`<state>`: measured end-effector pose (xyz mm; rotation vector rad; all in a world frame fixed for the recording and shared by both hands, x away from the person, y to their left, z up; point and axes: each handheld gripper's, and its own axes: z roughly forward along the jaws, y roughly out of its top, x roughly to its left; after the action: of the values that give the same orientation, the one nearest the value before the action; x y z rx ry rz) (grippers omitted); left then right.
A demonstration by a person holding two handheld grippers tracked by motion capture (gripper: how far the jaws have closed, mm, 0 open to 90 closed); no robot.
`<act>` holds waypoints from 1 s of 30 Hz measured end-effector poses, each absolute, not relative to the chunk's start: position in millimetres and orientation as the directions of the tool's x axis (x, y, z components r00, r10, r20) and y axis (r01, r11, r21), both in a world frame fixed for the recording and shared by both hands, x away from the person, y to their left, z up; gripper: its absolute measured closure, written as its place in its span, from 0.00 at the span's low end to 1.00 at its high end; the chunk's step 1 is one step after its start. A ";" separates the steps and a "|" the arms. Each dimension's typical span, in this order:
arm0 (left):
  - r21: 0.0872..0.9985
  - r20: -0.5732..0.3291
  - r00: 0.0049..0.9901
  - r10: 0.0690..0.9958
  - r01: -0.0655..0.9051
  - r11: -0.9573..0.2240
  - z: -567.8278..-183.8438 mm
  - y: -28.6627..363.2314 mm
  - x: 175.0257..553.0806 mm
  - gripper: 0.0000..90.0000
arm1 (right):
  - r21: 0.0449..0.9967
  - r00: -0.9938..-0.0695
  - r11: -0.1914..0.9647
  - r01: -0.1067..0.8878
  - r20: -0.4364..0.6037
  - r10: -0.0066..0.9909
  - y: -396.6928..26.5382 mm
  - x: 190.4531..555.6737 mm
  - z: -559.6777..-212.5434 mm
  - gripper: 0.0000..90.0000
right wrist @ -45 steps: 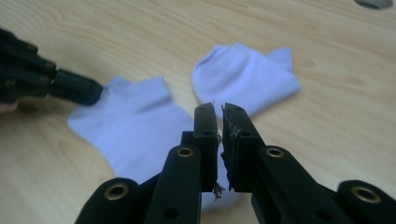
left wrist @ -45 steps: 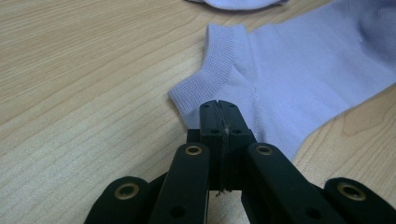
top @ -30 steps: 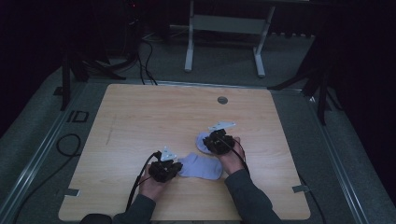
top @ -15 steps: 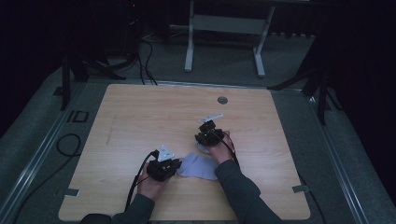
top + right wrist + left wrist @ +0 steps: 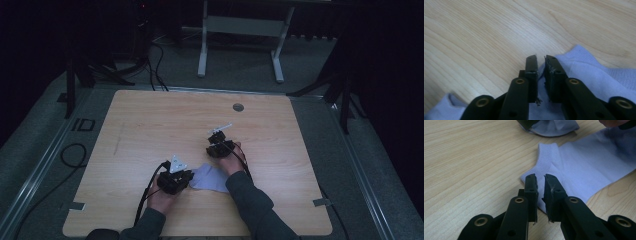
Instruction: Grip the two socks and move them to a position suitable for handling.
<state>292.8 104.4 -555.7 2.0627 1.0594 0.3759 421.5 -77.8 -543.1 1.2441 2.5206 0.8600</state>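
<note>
Table (image 5: 150, 130): pale wood, visible grain, smooth matt finish; sock (image 5: 584, 167): light blue knitted cloth, soft, matt, ribbed cuff; left gripper (image 5: 540, 185) and right gripper (image 5: 540, 65): black matt plastic jaws, brass-coloured metal rivets; floor (image 5: 385, 165): grey, rough, carpet-like.

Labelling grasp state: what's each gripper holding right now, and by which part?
Both grip the light blue sock: left gripper pinches its ribbed cuff edge, right gripper pinches a fold at another edge.

A sock (image 5: 210, 178) lies on the table (image 5: 150, 130), just right of the left gripper (image 5: 186, 178) and behind the right gripper (image 5: 220, 135), nearer the person.
</note>
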 end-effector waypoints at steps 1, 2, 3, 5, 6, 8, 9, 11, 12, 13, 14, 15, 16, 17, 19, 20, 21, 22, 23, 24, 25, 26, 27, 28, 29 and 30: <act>0.748 -0.082 0.610 0.788 0.560 -0.356 -555.7 104.4 292.8 0.89 | 0.579 -0.626 0.476 0.662 0.078 0.776 -77.4 421.3 -543.0 0.94; 0.748 -0.082 0.610 0.788 0.561 -0.356 -555.8 104.5 292.9 0.89 | 0.579 -0.626 0.476 0.662 0.078 0.776 -77.4 421.3 -543.0 0.94; 0.748 -0.082 0.610 0.788 0.560 -0.356 -555.9 104.6 293.0 0.89 | 0.578 -0.625 0.476 0.663 0.079 0.776 -77.2 421.0 -543.0 0.96; 0.748 -0.082 0.610 0.788 0.560 -0.356 -555.9 104.4 293.0 0.89 | 0.575 -0.623 0.466 0.672 0.099 0.776 -77.7 420.6 -542.9 0.99; 0.747 -0.082 0.610 0.788 0.561 -0.356 -555.8 104.4 292.9 0.89 | 0.575 -0.623 0.465 0.673 0.103 0.775 -77.5 420.0 -542.9 0.99; 0.748 -0.081 0.610 0.788 0.560 -0.356 -556.1 104.1 293.0 0.89 | 0.578 -0.646 0.487 0.655 0.095 0.757 -74.7 415.5 -541.9 0.99; 0.748 -0.081 0.610 0.788 0.560 -0.356 -556.1 104.1 293.0 0.89 | 0.583 -0.653 0.492 0.647 0.091 0.751 -73.6 413.9 -541.1 1.00; 0.747 -0.082 0.608 0.790 0.562 -0.355 -556.2 104.0 293.1 0.89 | 0.585 -0.659 0.494 0.643 0.093 0.747 -72.8 412.6 -540.0 0.99; 0.748 -0.082 0.608 0.790 0.561 -0.354 -556.1 104.2 293.1 0.89 | 0.593 -0.672 0.500 0.631 0.094 0.735 -71.6 410.4 -537.4 1.00; 0.748 -0.082 0.608 0.790 0.561 -0.354 -556.1 104.2 293.1 0.89 | 0.597 -0.679 0.503 0.625 0.097 0.728 -71.7 409.6 -535.9 1.00; 0.748 -0.081 0.607 0.790 0.561 -0.355 -556.1 104.3 293.1 0.89 | 0.597 -0.679 0.503 0.625 0.097 0.728 -71.7 409.6 -535.9 1.00; 0.748 -0.081 0.607 0.790 0.561 -0.355 -556.1 104.3 293.1 0.89 | 0.597 -0.679 0.503 0.625 0.097 0.728 -71.7 409.6 -535.9 1.00; 0.748 -0.083 0.604 0.792 0.563 -0.351 -556.2 104.6 293.3 0.89 | 0.613 -0.682 0.493 0.617 0.104 0.724 -73.2 406.8 -529.6 1.00; 0.747 -0.081 0.606 0.791 0.563 -0.355 -556.1 105.0 293.5 0.89 | 0.620 -0.685 0.491 0.612 0.105 0.721 -74.2 406.4 -527.7 0.99; 0.747 -0.079 0.606 0.791 0.562 -0.356 -556.2 105.0 293.5 0.89 | 0.637 -0.680 0.469 0.612 0.121 0.724 -77.8 405.2 -521.0 0.99; 0.747 -0.079 0.606 0.791 0.562 -0.356 -556.2 105.0 293.5 0.89 | 0.637 -0.680 0.469 0.612 0.121 0.724 -77.8 405.2 -521.0 0.99; 0.748 -0.082 0.605 0.792 0.562 -0.353 -556.4 104.6 293.4 0.89 | 0.643 -0.676 0.457 0.614 0.129 0.726 -79.8 404.6 -517.8 1.00; 0.747 -0.082 0.606 0.792 0.563 -0.354 -556.5 104.4 293.4 0.89 | 0.659 -0.672 0.434 0.614 0.148 0.725 -84.2 403.6 -512.2 1.00; 0.746 -0.081 0.606 0.791 0.563 -0.355 -556.8 104.0 293.3 0.89 | 0.666 -0.670 0.427 0.612 0.150 0.727 -86.4 402.7 -509.6 1.00; 0.746 -0.080 0.606 0.791 0.563 -0.356 -557.0 103.6 293.1 0.89 | 0.673 -0.670 0.421 0.608 0.151 0.727 -88.6 401.8 -507.2 1.00; 0.746 -0.081 0.607 0.791 0.563 -0.356 -557.1 103.3 293.0 0.89 | 0.679 -0.667 0.411 0.609 0.158 0.728 -90.9 401.0 -505.0 1.00; 0.746 -0.081 0.608 0.790 0.563 -0.357 -557.2 103.1 293.0 0.89 | 0.684 -0.665 0.403 0.609 0.162 0.729 -93.7 400.3 -502.9 1.00; 0.746 -0.080 0.609 0.789 0.562 -0.358 -557.1 102.9 292.9 0.89 | 0.690 -0.662 0.394 0.607 0.164 0.731 -96.7 399.8 -501.1 1.00; 0.746 -0.080 0.609 0.789 0.562 -0.358 -557.1 102.9 292.9 0.89 | 0.692 -0.660 0.389 0.608 0.167 0.732 -99.9 399.3 -499.3 1.00; 0.746 -0.079 0.609 0.789 0.562 -0.358 -557.2 103.0 292.9 0.90 | 0.696 -0.656 0.380 0.609 0.173 0.735 -103.0 398.6 -497.6 1.00; 0.746 -0.080 0.607 0.790 0.563 -0.357 -557.2 103.1 293.0 0.90 | 0.701 -0.655 0.373 0.608 0.177 0.734 -106.3 398.2 -496.3 1.00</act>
<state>293.0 103.1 -557.2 2.0655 1.0642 0.3780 398.2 -106.3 -496.3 1.2151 2.4627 1.1484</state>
